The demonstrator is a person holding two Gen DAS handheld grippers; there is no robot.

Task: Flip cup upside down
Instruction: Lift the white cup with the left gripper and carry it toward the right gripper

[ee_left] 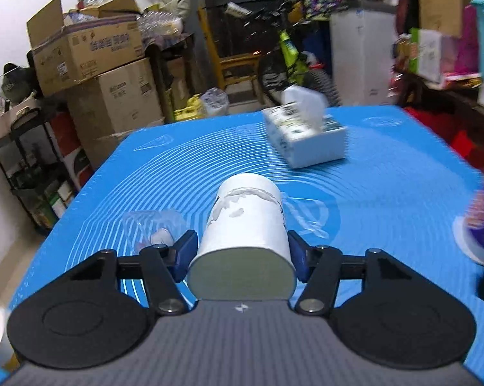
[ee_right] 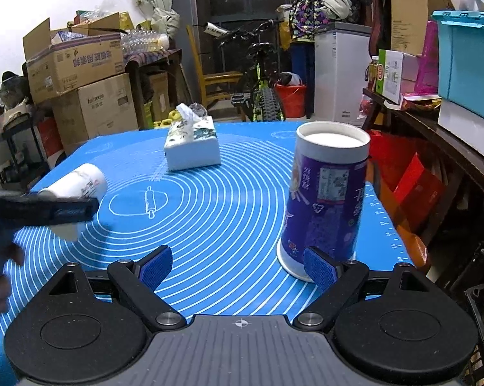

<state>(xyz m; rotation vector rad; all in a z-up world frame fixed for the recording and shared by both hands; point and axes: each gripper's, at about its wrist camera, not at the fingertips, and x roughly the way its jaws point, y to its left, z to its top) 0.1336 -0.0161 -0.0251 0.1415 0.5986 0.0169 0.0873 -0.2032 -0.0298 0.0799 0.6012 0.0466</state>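
My left gripper is shut on a white paper cup, held on its side above the blue mat. The cup's wide end faces the camera. In the right wrist view the same white cup shows at the left, gripped by the left gripper's dark fingers. A purple paper cup stands upside down on the blue mat, base up, just beyond my right gripper's right finger. My right gripper is open and empty. The purple cup shows blurred at the right edge of the left wrist view.
A white tissue box sits at the far middle of the mat, also in the left wrist view. A clear plastic wrapper lies left of the white cup. Cardboard boxes, a bicycle and shelves surround the table.
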